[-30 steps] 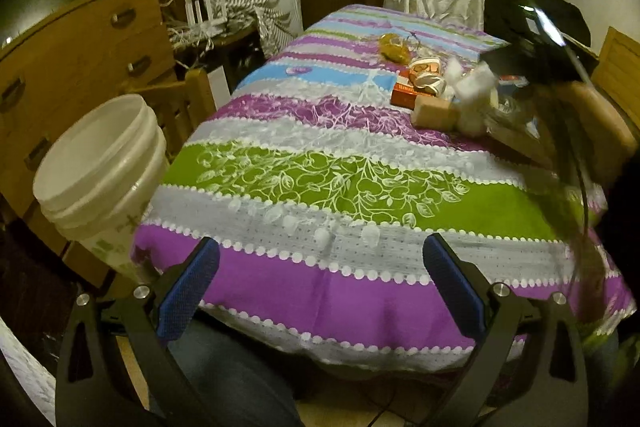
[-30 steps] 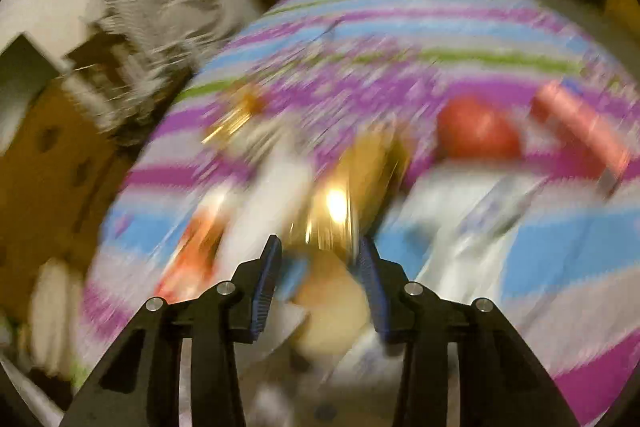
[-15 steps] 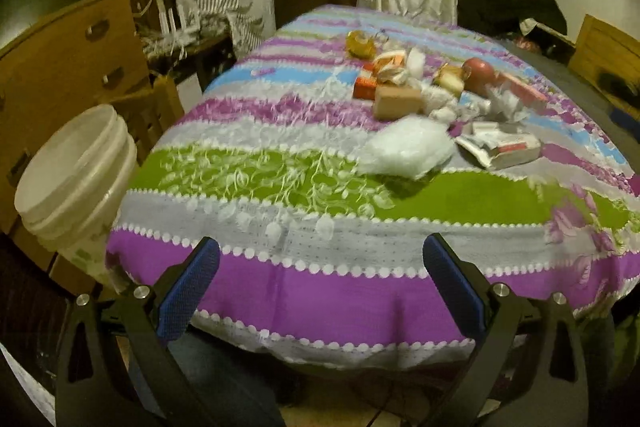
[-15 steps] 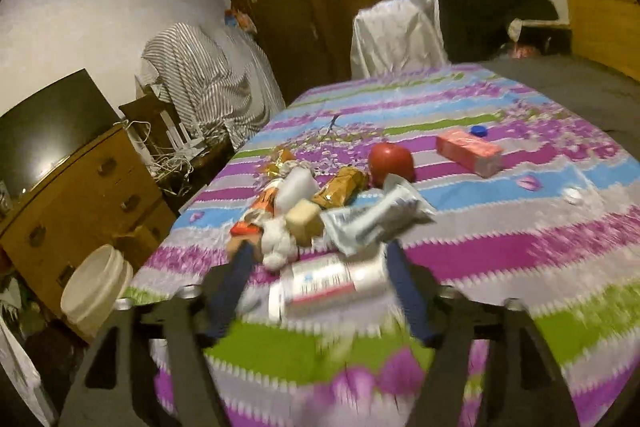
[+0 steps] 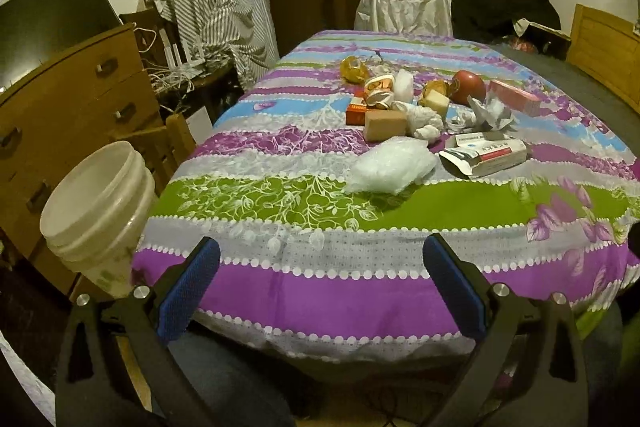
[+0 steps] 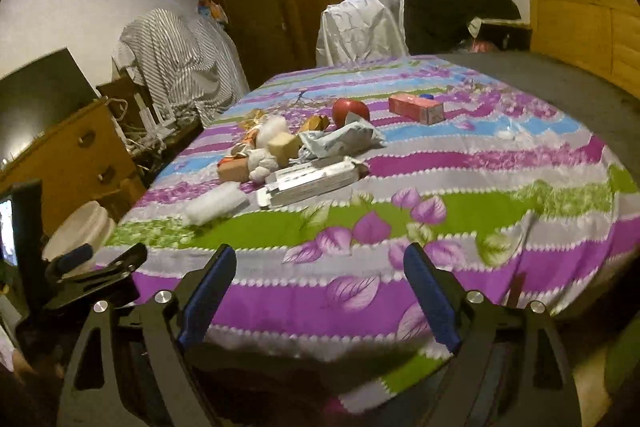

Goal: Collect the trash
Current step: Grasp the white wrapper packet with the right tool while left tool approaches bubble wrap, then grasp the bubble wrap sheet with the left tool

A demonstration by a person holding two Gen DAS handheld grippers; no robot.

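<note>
A pile of trash lies mid-bed on the striped bedspread (image 5: 280, 279): a clear plastic bag (image 5: 390, 165), a torn white medicine box (image 5: 486, 155), a tan block (image 5: 384, 125), crumpled tissue (image 5: 424, 119), an orange box (image 5: 356, 113) and a yellow wrapper (image 5: 354, 69). A red apple (image 5: 468, 87) and a pink box (image 5: 514, 97) sit beside them. A white bucket (image 5: 94, 203) stands off the bed's left corner. My left gripper (image 5: 320, 279) is open and empty at the near edge. My right gripper (image 6: 320, 287) hangs there too, its jaws opening with nothing between them. The right wrist view also shows the bag (image 6: 216, 203), the bucket (image 6: 78, 233) and the left gripper (image 6: 102, 255).
A wooden dresser (image 5: 76, 99) and a dark screen (image 5: 48, 15) line the left side. A striped cloth (image 5: 208, 7) drapes a chair, with tangled cables (image 5: 176, 75) below. A white-covered chair (image 5: 404, 3) stands at the bed's far end. A wooden headboard (image 6: 584, 31) borders the right.
My right gripper has pulled back from the trash pile to the bed's near edge and its jaws have widened. The clear plastic bag now lies on the green stripe. The left view shifted slightly.
</note>
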